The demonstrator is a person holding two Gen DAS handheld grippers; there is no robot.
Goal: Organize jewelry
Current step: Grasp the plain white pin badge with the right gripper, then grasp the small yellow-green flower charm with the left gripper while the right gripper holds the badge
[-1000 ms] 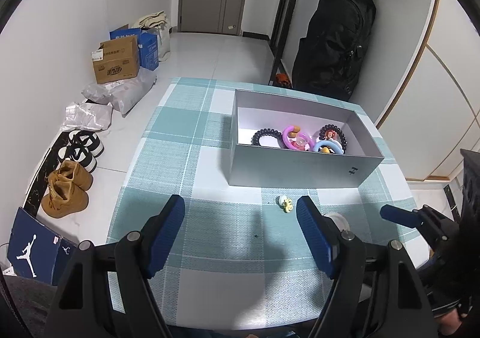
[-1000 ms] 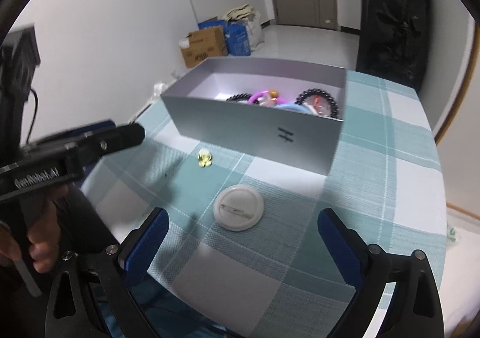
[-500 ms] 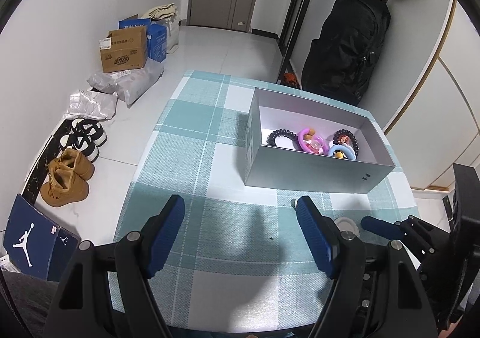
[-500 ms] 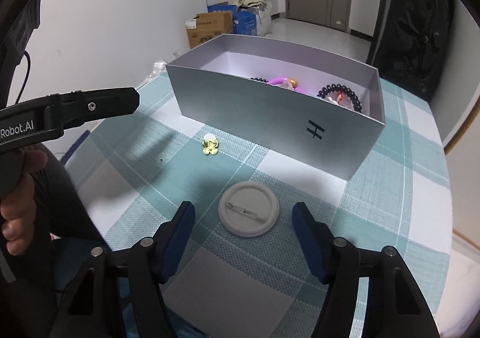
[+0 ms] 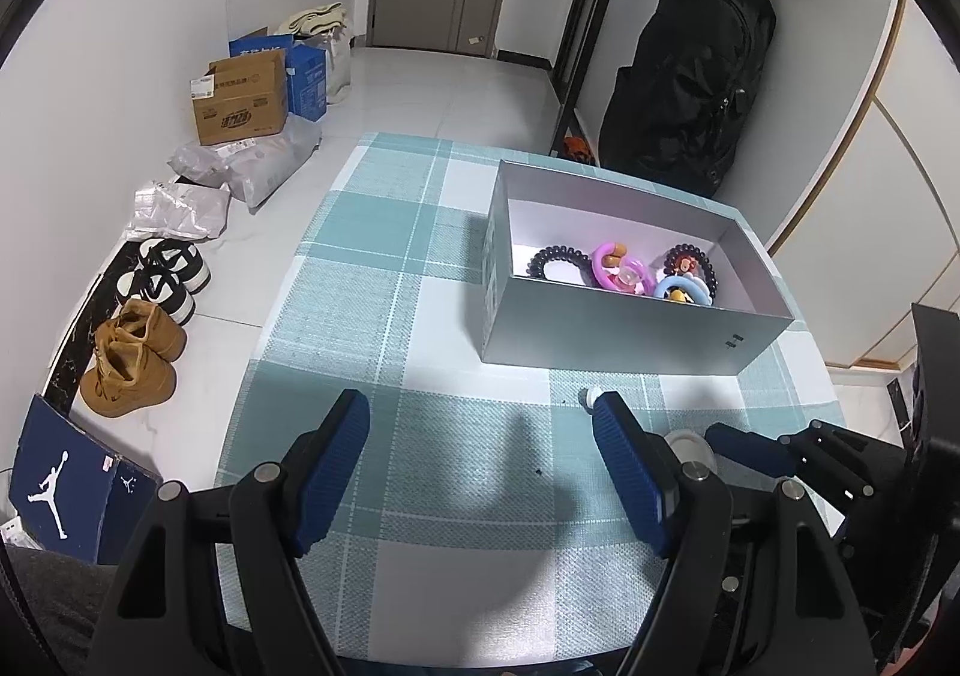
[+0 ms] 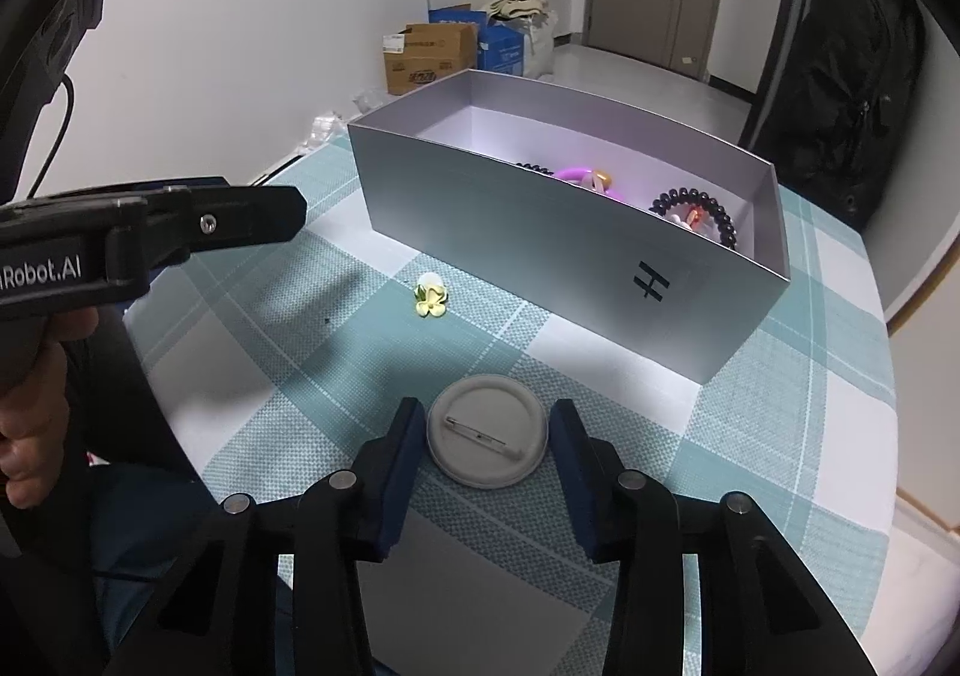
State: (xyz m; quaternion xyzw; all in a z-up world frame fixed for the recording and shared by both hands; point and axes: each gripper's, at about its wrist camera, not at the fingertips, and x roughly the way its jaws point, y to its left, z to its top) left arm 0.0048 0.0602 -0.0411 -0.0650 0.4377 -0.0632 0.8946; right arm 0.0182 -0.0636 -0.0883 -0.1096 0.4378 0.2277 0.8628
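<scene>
just in front of the box (image 6: 570,232), right tool (image 6: 486,439) narrowly open around flat badge (image 6: 487,439); light, stiff, slippery: pinch by rim. left tool (image 5: 480,472) wide, empty.

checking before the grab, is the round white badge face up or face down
Face down: the round white badge shows its plain back with the metal pin clasp on top, lying flat on the checked tablecloth between the right gripper jaws.
</scene>
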